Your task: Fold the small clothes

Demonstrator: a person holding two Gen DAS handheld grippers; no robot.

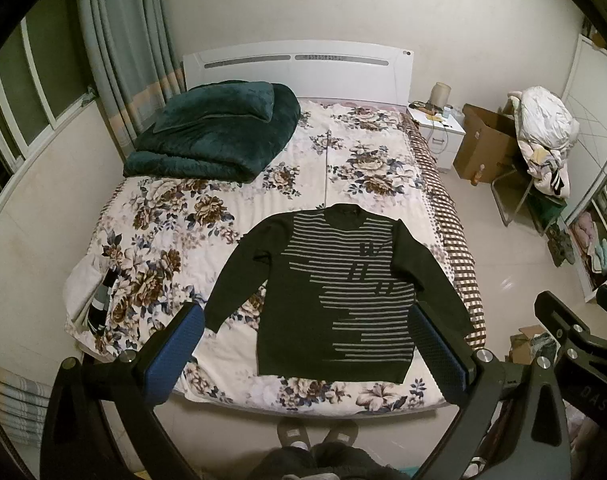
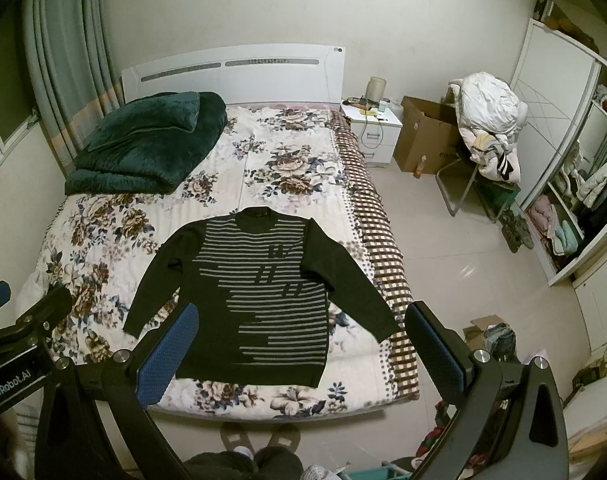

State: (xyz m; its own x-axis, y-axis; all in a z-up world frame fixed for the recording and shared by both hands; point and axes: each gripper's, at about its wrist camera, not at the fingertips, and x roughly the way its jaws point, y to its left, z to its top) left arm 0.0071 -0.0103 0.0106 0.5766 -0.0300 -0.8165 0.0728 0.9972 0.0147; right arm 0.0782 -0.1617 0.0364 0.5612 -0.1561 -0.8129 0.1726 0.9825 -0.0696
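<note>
Floral quilted bed (image 1: 175, 240); flat knit striped sweater (image 1: 343, 292), sleeves splayed.

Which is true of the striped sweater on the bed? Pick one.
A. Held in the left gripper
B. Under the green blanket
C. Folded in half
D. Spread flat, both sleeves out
D: the striped sweater lies flat on the bed, both sleeves spread, untouched by either gripper.

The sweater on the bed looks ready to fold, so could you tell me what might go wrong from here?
1. The sweater has one sleeve reaching the bed's checked side edge; it could slip off when lifted.
2. Both the left gripper and the right gripper are open and well above the fabric, so a grab could also pinch the floral sheet.
</note>
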